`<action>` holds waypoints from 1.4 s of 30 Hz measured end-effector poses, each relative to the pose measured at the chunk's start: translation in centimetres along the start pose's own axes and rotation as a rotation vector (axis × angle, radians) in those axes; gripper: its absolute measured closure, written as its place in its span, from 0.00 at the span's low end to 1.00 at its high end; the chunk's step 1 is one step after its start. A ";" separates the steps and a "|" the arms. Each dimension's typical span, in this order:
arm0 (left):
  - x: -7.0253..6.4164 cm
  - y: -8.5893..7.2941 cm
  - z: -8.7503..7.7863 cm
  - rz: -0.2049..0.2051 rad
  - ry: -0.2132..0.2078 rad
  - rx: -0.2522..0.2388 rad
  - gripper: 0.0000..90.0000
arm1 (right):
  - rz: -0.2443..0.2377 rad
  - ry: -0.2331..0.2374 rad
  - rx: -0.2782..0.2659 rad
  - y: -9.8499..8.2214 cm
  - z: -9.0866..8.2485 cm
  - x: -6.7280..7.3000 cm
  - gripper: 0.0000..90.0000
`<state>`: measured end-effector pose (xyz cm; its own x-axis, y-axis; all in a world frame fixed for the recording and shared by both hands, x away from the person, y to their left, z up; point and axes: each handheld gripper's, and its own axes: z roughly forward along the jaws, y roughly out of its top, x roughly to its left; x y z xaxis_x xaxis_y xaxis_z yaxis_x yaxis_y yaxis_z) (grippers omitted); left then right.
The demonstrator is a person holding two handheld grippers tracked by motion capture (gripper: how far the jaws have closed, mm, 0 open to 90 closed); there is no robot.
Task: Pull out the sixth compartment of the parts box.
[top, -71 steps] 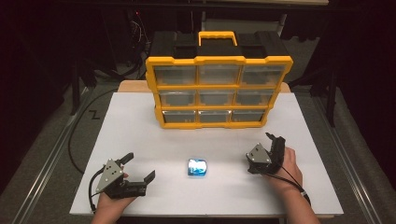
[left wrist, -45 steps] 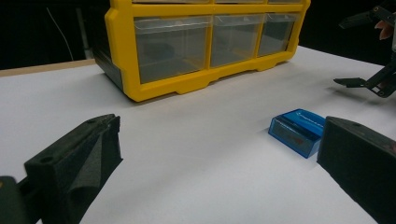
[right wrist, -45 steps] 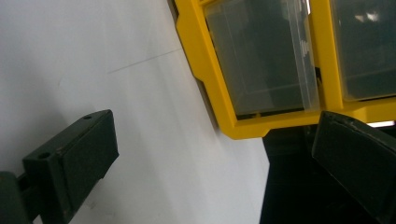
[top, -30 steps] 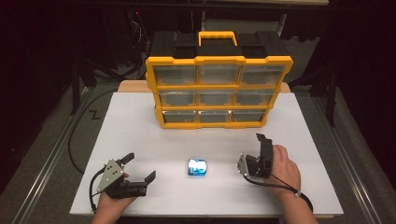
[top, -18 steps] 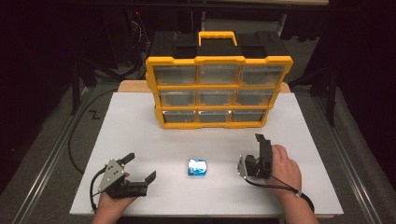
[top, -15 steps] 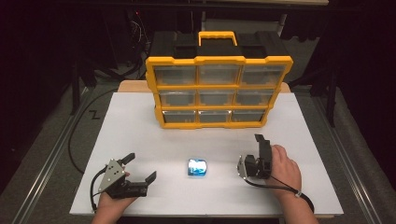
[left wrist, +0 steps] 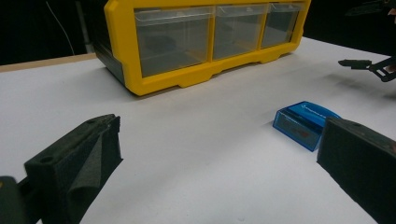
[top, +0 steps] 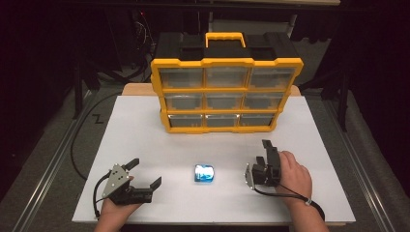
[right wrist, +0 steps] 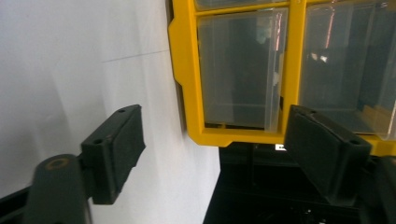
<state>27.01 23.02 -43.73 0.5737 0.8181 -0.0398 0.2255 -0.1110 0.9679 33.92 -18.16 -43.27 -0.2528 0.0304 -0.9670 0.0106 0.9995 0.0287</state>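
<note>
A small blue box (top: 204, 173) lies flat on the white table (top: 135, 130), near the front and between my two hands. My left gripper (top: 145, 172) rests to its left, open and aimed toward it; the left gripper view shows the blue box (left wrist: 306, 122) just beyond the right jaw, untouched. My right gripper (top: 267, 147) lies to the right of the box, rolled onto its side and pointing at the yellow drawer cabinet (top: 226, 94). Its jaws have just been closing, with nothing between them. The right gripper view looks between them (right wrist: 215, 144) at a clear drawer of the cabinet (right wrist: 243, 70).
The cabinet has three rows of three clear drawers, all pushed in, and a yellow handle on top. It stands at the back middle of the table. Bare white table lies between it and the grippers. Dark floor and cables surround the table.
Since the earliest frame my right hand has rolled its gripper onto its side and shifted a little left. Over the last second neither hand nor the box has moved.
</note>
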 end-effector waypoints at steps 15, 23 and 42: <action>0.4 0.1 0.2 -0.008 0.018 -0.022 0.00 | -0.011 -0.039 -0.003 0.2 0.3 0.3 0.51; 0.5 0.2 0.3 0.000 0.012 -0.035 0.00 | -0.005 -0.050 0.017 0.1 1.1 0.0 0.53; 0.5 0.1 0.5 -0.002 0.000 -0.032 0.00 | 0.036 -0.095 0.035 1.1 3.3 -2.0 0.54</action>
<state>27.72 23.10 -43.78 0.5730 0.8185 -0.0419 0.2017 -0.0913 0.9752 37.67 -17.16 -42.15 -0.1587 0.0643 -0.9852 0.0525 0.9970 0.0566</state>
